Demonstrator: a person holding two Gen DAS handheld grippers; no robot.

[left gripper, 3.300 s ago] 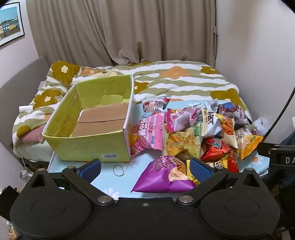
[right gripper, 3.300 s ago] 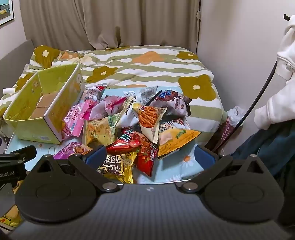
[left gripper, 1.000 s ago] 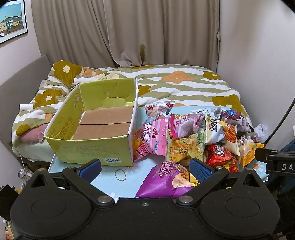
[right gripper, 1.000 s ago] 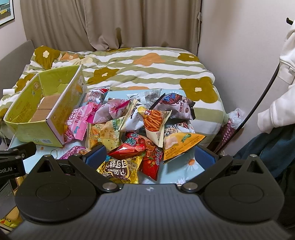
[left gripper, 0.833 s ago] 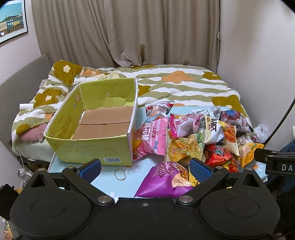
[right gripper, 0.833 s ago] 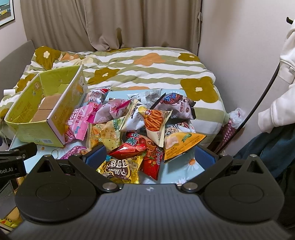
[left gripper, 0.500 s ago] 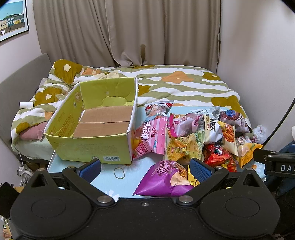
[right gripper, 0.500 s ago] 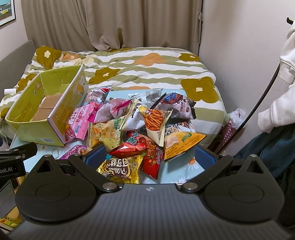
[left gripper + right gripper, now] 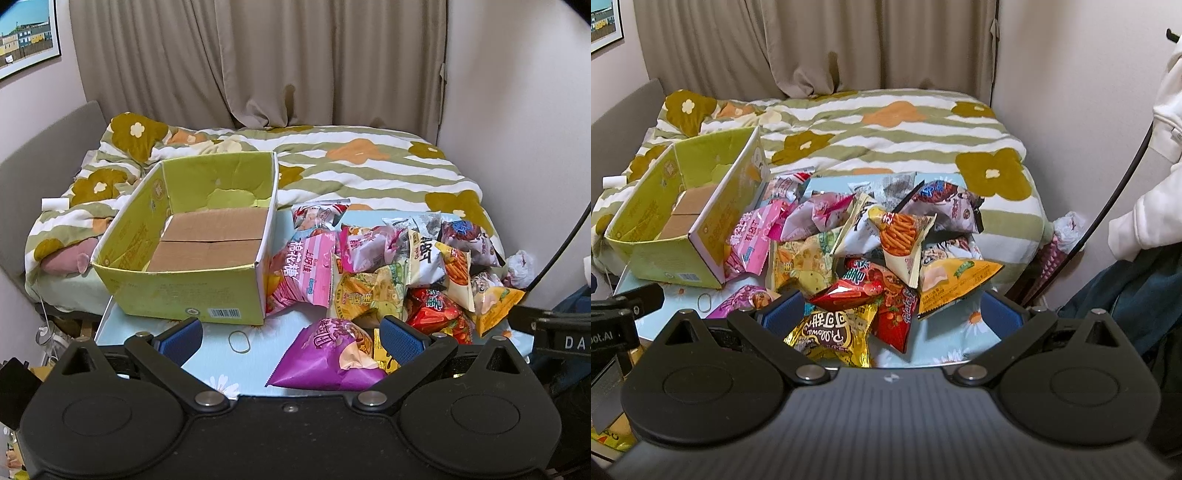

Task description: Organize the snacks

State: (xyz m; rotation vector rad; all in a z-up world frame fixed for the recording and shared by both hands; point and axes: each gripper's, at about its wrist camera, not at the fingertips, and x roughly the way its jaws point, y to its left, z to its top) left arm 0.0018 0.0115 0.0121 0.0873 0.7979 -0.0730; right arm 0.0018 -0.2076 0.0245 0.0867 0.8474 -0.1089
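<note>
Since the box (image 9: 192,258) sits empty at the tabletop's left edge, the snack bags (image 9: 879,251) heaped across the right half seem bound for it; left gripper (image 9: 291,334) and right gripper (image 9: 892,310) hover wide open, holding nothing.

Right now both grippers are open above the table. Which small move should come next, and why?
Probably lower the left gripper onto the purple bag: it lies nearest, apart from the pile, and the green box beside it holds no snacks.
</note>
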